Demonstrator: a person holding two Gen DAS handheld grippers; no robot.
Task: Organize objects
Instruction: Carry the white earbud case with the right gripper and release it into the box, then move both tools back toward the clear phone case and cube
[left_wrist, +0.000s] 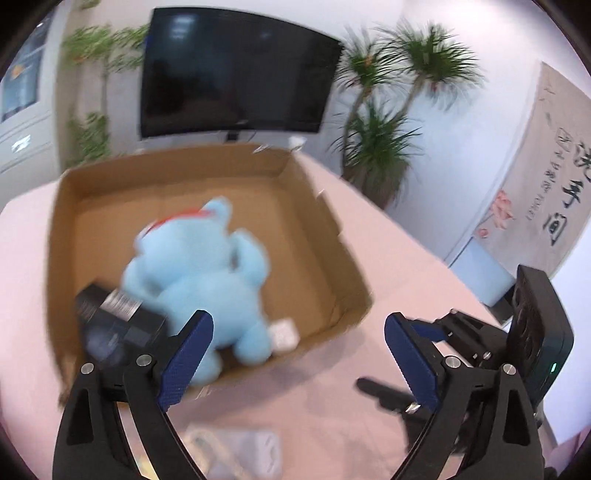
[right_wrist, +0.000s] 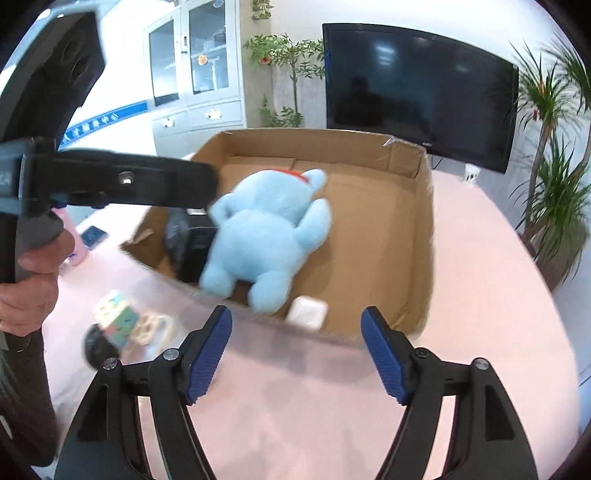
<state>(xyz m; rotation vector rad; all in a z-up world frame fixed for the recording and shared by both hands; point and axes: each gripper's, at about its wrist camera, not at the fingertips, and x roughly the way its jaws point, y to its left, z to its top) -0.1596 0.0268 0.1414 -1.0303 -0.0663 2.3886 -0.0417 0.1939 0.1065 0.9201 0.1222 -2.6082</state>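
Observation:
A light blue plush toy lies face down inside an open cardboard box on the pink table. Beside it in the box are a black carton and a small white case. My left gripper hovers open above the box's near edge, with nothing between its blue pads. My right gripper is open too, over the table just short of the box, and holds nothing. A hand carries the left tool at the left of the right wrist view.
A clear packet and a colourful packet with a dark round item lie on the pink tablecloth near the box's front. A dark screen, potted plants and a white cabinet stand behind.

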